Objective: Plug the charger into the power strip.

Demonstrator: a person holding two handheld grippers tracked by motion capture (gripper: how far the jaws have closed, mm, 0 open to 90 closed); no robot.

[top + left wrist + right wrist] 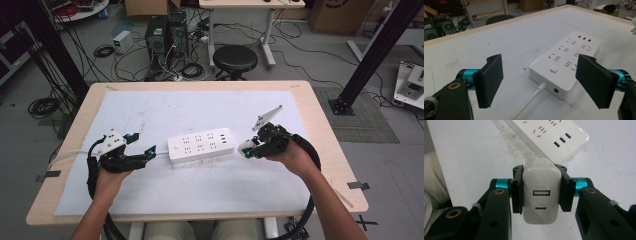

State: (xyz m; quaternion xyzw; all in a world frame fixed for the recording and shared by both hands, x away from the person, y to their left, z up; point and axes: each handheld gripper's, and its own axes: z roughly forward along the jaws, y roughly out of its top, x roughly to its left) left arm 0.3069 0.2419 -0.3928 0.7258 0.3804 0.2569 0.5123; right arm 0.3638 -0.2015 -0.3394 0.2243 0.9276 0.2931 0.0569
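Charger [540, 192] insertion into the power strip [201, 145] is judged to be the step in hand. The right gripper [540, 191] is clenched on the white charger, one pad on each side face, with the USB ports facing the right gripper view's camera; the prongs point away and are hidden. In the high view the charger [246, 148] sits just off the strip's right end, apart from it. The strip lies flat on the white mat [150, 200] at mid-table, its cord [530, 102] leaving from the left end.

The left gripper [544, 80] is released, jaws standing wide, just off the strip's cord end [549, 82] and not touching it.

Recommended procedure:
1. Brace first. Close the left jaws across the strip's cord end, or press down on it, so the strip cannot slide.
2. Turn the right wrist until the prongs point straight down over a free socket.
3. Align the prongs with the slots before lowering; a tilted entry is likely to jam or drag the strip.
4. Press down evenly, keeping the side grip firm, since the smooth casing may slip between the pads.
5. Release only once the charger sits flush.
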